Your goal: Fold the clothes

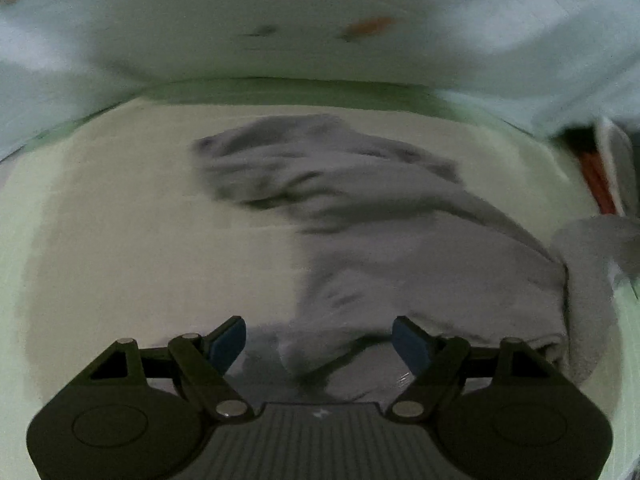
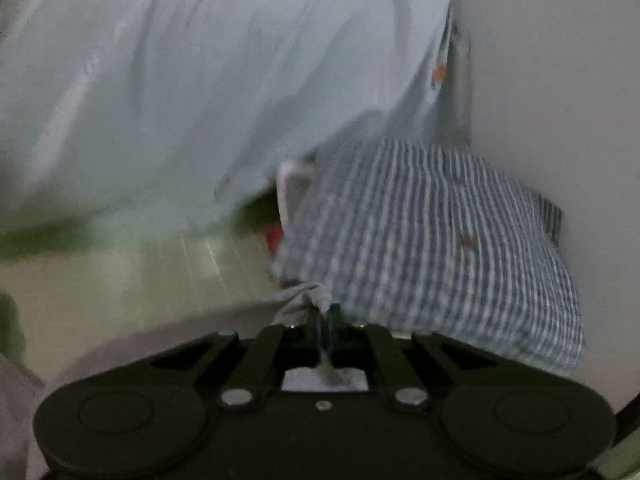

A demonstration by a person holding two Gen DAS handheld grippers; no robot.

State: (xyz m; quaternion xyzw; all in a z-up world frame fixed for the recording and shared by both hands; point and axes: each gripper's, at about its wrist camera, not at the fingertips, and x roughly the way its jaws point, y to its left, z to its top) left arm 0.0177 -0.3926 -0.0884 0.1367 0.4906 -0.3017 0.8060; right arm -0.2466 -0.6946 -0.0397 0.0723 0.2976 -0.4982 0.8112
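A crumpled grey garment (image 1: 380,232) lies on a pale surface (image 1: 120,240) in the left wrist view, spreading from the centre to the right. My left gripper (image 1: 320,340) hovers over its near edge, wide open, blue pads apart, holding nothing. In the right wrist view my right gripper (image 2: 326,320) is shut on a bunched corner of the grey garment (image 2: 304,298), which trails through the fingers toward the camera. A raised fold of the same grey cloth (image 1: 592,256) shows at the right edge of the left wrist view.
A blue-and-white striped pillow (image 2: 440,240) sits just beyond the right gripper against a pale wall (image 2: 560,80). Light blue bedding (image 2: 200,80) is heaped behind. A red item (image 2: 274,236) peeks out under it. Light blue fabric (image 1: 320,20) bounds the far side.
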